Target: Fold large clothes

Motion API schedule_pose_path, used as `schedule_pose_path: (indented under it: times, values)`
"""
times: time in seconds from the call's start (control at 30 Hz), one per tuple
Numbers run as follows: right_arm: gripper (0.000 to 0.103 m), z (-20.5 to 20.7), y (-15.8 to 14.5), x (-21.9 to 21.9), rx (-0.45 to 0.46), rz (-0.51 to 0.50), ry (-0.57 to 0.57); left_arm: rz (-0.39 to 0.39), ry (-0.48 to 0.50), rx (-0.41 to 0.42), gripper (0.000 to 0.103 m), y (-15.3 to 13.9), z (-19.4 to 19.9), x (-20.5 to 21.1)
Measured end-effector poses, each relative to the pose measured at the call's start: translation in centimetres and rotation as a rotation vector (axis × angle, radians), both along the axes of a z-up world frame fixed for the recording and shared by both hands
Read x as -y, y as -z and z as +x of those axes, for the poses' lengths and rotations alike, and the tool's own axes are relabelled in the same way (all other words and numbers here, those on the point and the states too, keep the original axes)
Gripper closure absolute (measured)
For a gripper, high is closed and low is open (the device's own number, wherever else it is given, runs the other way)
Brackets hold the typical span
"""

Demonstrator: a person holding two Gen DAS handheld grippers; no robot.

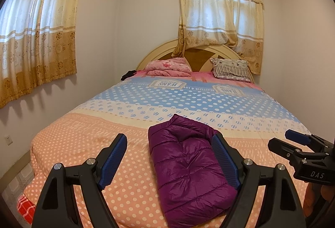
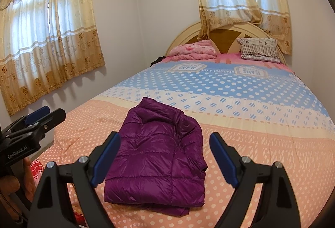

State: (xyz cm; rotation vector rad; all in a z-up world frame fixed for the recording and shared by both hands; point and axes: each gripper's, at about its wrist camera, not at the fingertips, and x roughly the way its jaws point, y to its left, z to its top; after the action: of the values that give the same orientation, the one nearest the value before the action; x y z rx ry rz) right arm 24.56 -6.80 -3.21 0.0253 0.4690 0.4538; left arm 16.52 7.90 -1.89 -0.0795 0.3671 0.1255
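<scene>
A purple quilted puffer jacket [image 1: 188, 169] lies folded into a compact rectangle on the orange dotted end of the bed [image 1: 88, 144]. In the right wrist view the same jacket [image 2: 159, 156] sits just ahead of me. My left gripper [image 1: 170, 142] hovers open above the bed, its right finger over the jacket's right edge. Nothing is between its blue pads. My right gripper [image 2: 165, 140] is open too, with the jacket below and beyond its fingers, not gripped. Each gripper shows at the edge of the other's view, the right one [image 1: 301, 144] and the left one [image 2: 39, 117].
The bed's cover [image 2: 251, 102] runs from orange through white to blue dots. A pink folded blanket [image 2: 194, 50] and a patterned pillow [image 2: 259, 49] lie at the headboard [image 2: 226, 33]. Curtained windows stand on the left wall [image 1: 35, 39] and behind the bed. A red checked cloth [image 1: 25, 207] hangs at the bed's near corner.
</scene>
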Motion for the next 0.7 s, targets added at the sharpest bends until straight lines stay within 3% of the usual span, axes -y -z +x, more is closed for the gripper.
schedule_pose_path:
  times: [0.7]
  values:
    - [0.014,-0.30,0.23,-0.44,-0.004,-0.007,-0.023,0.000,-0.004,-0.009,0.020,0.27,0.01,0.20]
